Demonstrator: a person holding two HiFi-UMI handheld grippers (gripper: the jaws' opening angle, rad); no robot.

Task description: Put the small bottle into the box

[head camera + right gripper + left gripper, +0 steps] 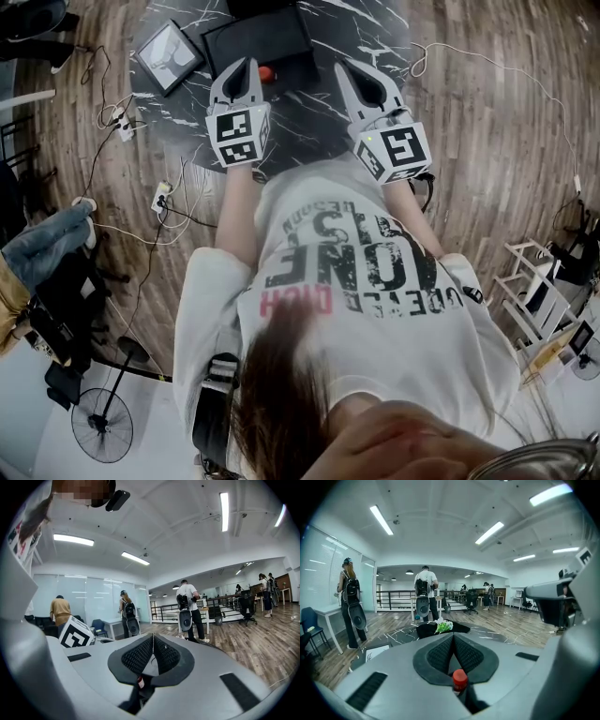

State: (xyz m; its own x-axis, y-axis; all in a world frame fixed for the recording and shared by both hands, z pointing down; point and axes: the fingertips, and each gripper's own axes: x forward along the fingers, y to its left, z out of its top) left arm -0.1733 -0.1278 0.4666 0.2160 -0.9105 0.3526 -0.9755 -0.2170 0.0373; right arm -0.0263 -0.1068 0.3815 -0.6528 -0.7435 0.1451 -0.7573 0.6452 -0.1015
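Holding the small bottle (pixel 460 679), your left hand-held gripper (pixel 453 637) is clamped shut on it, red cap up between the jaws. The black box (pixel 272 37) sits on the counter (pixel 314 105) at 12 o'clock. Your right hand-held gripper (pixel 152 637) is closed and empty.

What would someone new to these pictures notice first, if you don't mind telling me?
The red-capped small bottle pinched low between the left gripper's closed fingers stands out most. In the head view both grippers reach over a dark marbled table toward a black box. The right gripper is closed too.
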